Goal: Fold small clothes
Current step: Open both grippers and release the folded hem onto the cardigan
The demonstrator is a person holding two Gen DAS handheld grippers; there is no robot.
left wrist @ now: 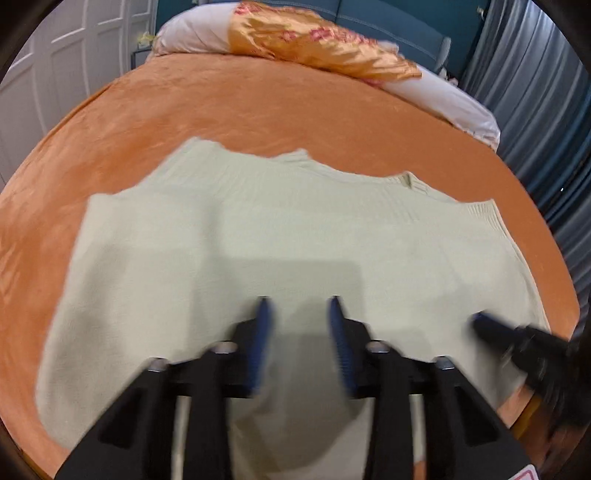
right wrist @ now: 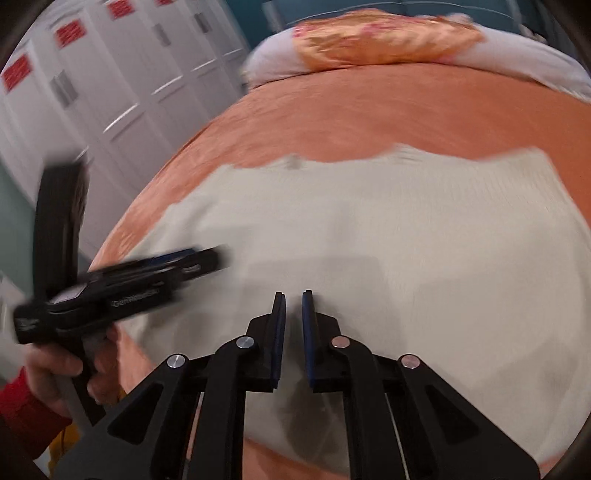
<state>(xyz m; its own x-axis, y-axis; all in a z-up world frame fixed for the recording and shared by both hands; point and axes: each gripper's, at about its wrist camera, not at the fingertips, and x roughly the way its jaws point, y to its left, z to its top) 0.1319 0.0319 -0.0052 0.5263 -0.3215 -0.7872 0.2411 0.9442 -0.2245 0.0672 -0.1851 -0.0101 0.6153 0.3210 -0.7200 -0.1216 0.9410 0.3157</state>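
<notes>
A pale green knitted garment point(left wrist: 258, 240) lies spread flat on an orange bedspread point(left wrist: 258, 103), its ribbed neckline on the far side. My left gripper point(left wrist: 299, 306) hovers over the garment's near part, open, with nothing between its blue pads. The right gripper point(left wrist: 480, 323) shows blurred at the right edge. In the right wrist view the garment point(right wrist: 406, 240) fills the middle. My right gripper point(right wrist: 293, 297) is above its near edge, jaws a narrow slit apart and empty. The left gripper point(right wrist: 218, 256) points in from the left, held by a hand point(right wrist: 55, 365) in a red sleeve.
At the head of the bed lie white pillows point(left wrist: 192, 33) and an orange satin cover point(left wrist: 314, 44). White wardrobe doors point(right wrist: 129, 74) stand to the left and grey curtains point(left wrist: 535, 92) to the right. The bed's edge curves close on both sides of the garment.
</notes>
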